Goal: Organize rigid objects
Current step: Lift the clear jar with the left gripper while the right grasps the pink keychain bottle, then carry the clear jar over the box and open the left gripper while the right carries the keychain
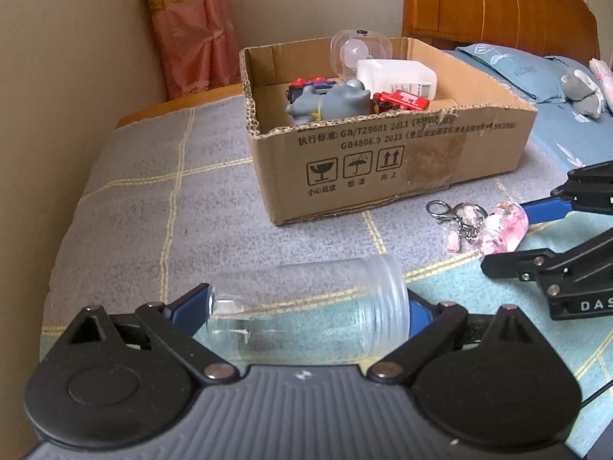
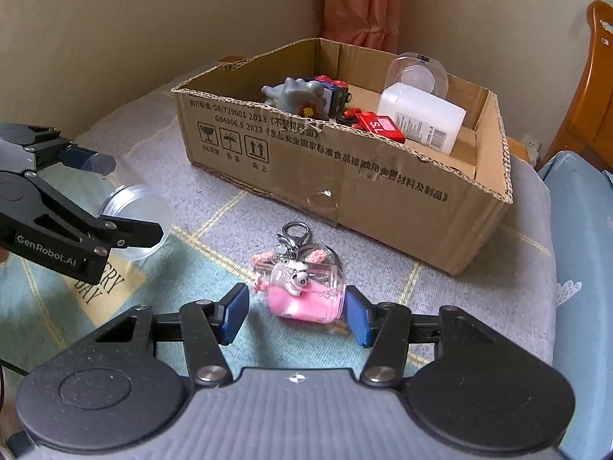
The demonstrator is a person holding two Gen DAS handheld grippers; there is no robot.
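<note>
Fingers (image 2: 233, 312) of the right gripper (image 2: 295, 314) stand one on each side of the pink bottle keychain (image 2: 302, 299), with nothing held. One pad is just beside the bottle; the other has a gap. The little bottle lies on its side on the blanket (image 2: 479, 287), its long way going from finger to finger, and its metal clip (image 2: 293, 232) points away toward the box (image 2: 383, 191). The right hand is the near one for this thing, so I think it only needs to squeeze.

The left gripper (image 1: 312, 306) is very wide, with a clear jar (image 1: 306, 306) lying sideways between its fingers (image 1: 191, 306). The pads seem to press on the jar's two ends.

Past both grippers sits the one cardboard box, open on top – the place to go, I think. Inside I count one grey toy animal (image 2: 295, 96), two toy cars – a red one (image 2: 375, 126) and a red and blue one (image 2: 335, 92) – one white bottle (image 2: 421, 122) and one more clear jar (image 2: 417, 71). Two things are left outside.
</note>
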